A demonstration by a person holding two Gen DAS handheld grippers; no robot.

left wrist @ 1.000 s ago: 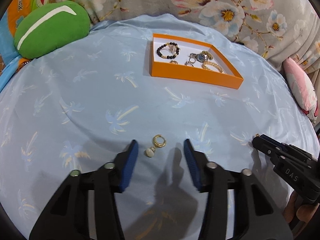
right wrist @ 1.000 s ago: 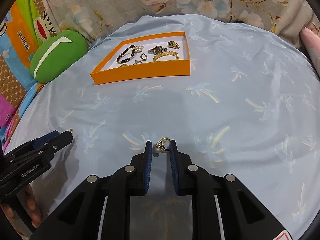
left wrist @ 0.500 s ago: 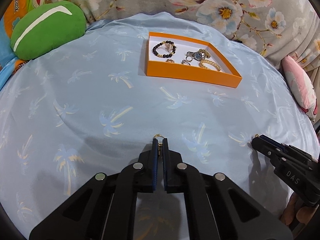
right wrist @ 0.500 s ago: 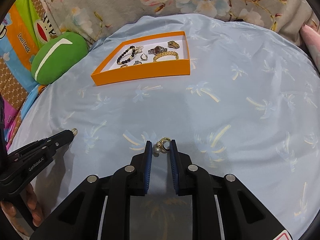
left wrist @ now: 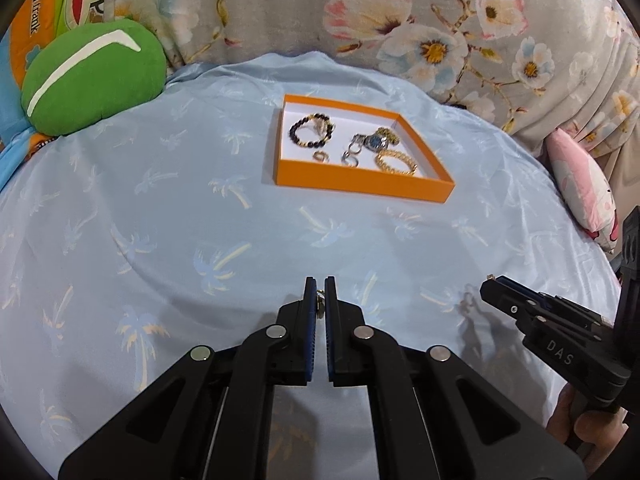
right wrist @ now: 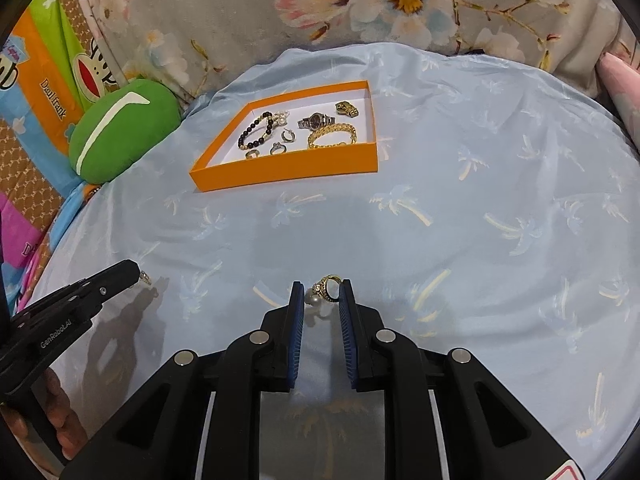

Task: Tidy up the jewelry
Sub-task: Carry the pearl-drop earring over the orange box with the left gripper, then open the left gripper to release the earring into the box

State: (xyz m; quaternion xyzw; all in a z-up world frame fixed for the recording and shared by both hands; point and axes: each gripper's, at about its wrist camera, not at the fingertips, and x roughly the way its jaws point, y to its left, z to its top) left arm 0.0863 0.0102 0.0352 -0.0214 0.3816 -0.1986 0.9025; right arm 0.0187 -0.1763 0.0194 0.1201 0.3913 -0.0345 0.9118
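My left gripper (left wrist: 319,285) is shut on a gold hoop earring with a pearl (left wrist: 320,300), held just above the blue palm-print sheet; it also shows at the lower left of the right wrist view (right wrist: 140,276). My right gripper (right wrist: 320,294) is shut on a second gold pearl earring (right wrist: 327,289), held between the fingertips; it shows at the right of the left wrist view (left wrist: 490,280). The orange tray (left wrist: 360,186) lies farther back and holds a black bead bracelet (left wrist: 312,131), a watch (left wrist: 372,142), a gold chain bracelet (left wrist: 396,162) and small rings.
A green cushion (left wrist: 92,76) lies at the back left. A floral cover (left wrist: 400,20) rises behind the tray. A pink pillow (left wrist: 584,192) sits at the right edge. The blue sheet (left wrist: 180,220) stretches between the grippers and the tray.
My left gripper shut on the pearl earring that lay between its open fingers and lifted it off the sheet. My right gripper stayed shut on its earring and rose slightly.
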